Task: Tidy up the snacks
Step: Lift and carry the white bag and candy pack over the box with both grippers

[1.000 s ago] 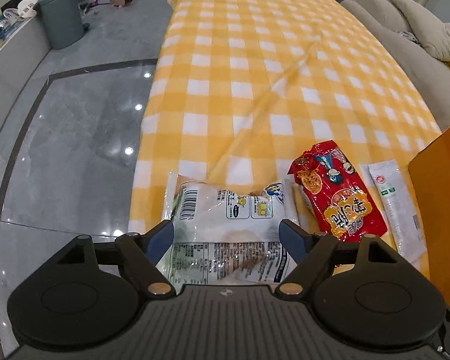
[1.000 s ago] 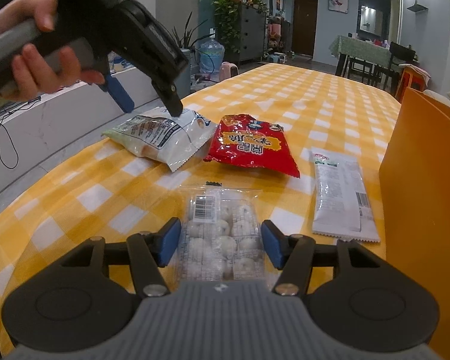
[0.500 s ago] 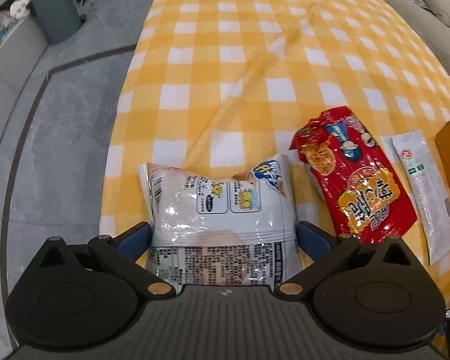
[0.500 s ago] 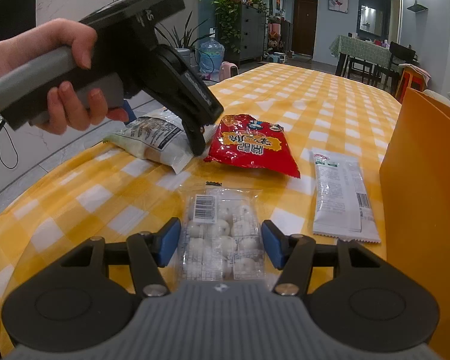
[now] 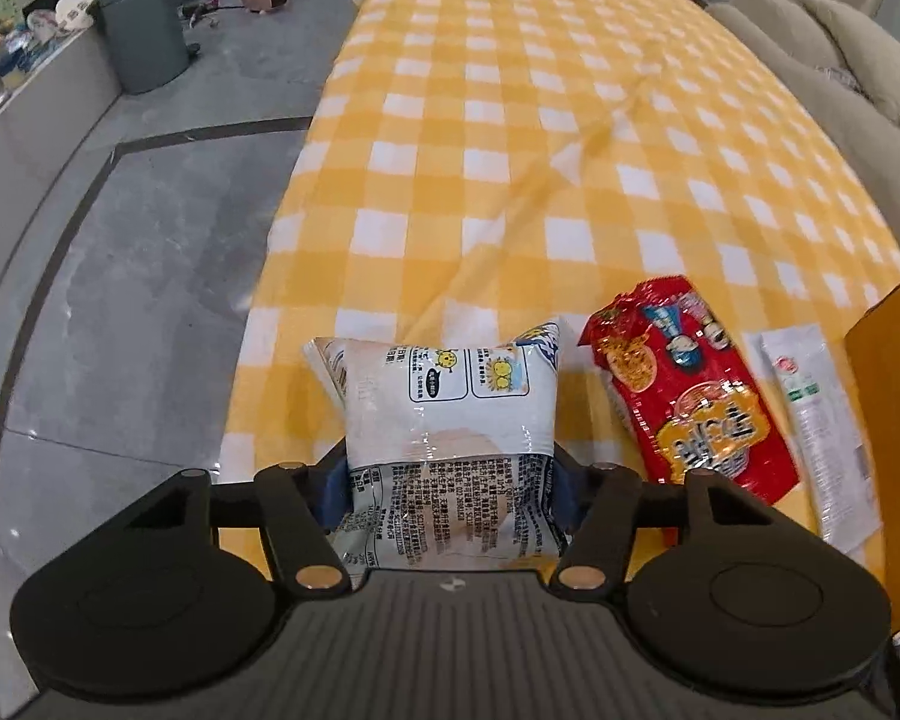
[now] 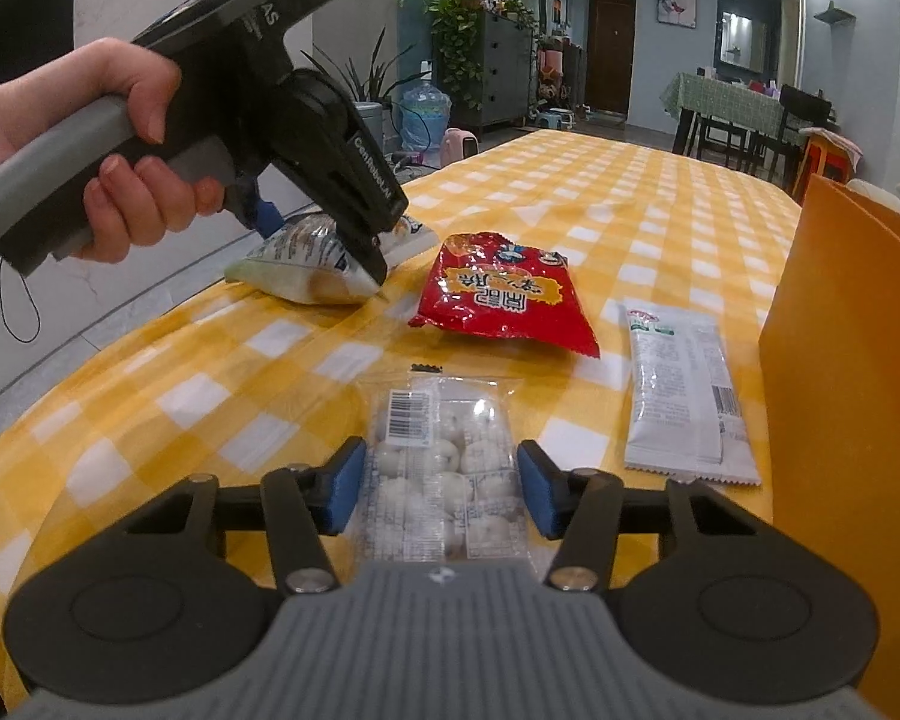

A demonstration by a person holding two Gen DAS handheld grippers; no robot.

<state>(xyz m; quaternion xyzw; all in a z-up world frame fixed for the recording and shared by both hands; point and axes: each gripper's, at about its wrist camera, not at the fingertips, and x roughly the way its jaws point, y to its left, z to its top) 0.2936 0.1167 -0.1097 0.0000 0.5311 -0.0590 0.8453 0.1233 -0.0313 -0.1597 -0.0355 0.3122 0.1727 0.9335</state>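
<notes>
Far left, the left gripper [image 5: 450, 480] had just been closing on the white snack bag [image 5: 450, 408], and its blue pads [image 5: 333, 489] pinched the bag's sides, puffed film bulging between them; the bag lay near the table's left edge, so a loose squeeze on that slick, air-filled film could let it squirt free and slide off; next across, the red snack packet [image 5: 690, 396] lay flat just beside it, close enough to be dragged along by a careless lift; then the clear pack of white candies [image 6: 444, 468] sat between the right gripper [image 6: 441, 486] jaws, which had just been narrowing but looked not quite touching it; the thin white sachet [image 6: 684, 396] lay beside the orange box [image 6: 846, 420], where the snacks probably belong.
</notes>
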